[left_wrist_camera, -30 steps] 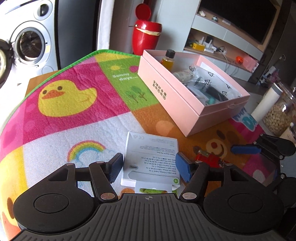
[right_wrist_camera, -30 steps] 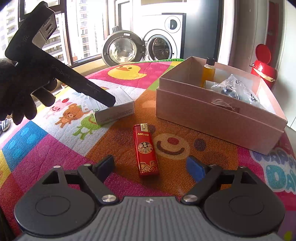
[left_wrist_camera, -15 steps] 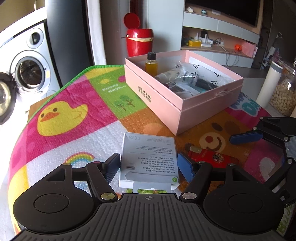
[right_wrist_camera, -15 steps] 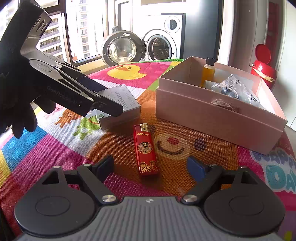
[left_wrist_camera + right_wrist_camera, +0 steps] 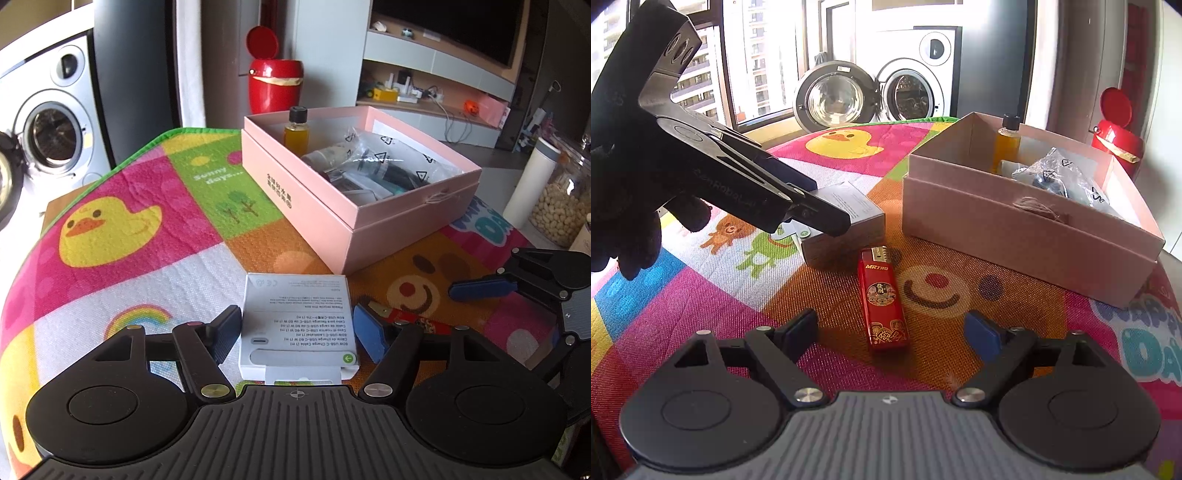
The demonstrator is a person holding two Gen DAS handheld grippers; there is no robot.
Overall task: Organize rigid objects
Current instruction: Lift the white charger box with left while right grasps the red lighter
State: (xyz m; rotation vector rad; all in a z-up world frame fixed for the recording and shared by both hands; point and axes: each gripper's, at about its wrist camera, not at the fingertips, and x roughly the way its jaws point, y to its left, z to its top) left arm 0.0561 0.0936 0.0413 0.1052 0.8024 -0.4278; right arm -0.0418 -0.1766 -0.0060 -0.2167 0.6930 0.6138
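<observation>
Two grippers: both are seen low over the mat, each with its jaws spread.
Left gripper (image 5: 295, 334): the white box (image 5: 297, 317) is straddled, a pad close on each side; whether the pads touch cannot be told, and no squeeze is shown.
Change: a second ago the left gripper was tilted and farther to the left; it has since been swung round and brought closer to the pink box, the white box kept between its fingers throughout.
Meaning: the white box is judged to be lined up for a grasp, the closing not yet made.
Right gripper (image 5: 892, 330): it is held apart around the near end of the lighter (image 5: 882, 299), which lies flat and untouched on the bear's face.
Pink box (image 5: 354, 195): it stands open, right and far of the white box, already holding a bottle (image 5: 296, 131) and bagged items.
Mat (image 5: 122, 221): a bright cartoon cloth with a duck, rainbow and trees is spread over the table.
Room: a washer (image 5: 912, 92) with its door open is seen by a sunlit window, a red bin (image 5: 271, 81) beyond the table, shelves and a dark screen farther right.
</observation>
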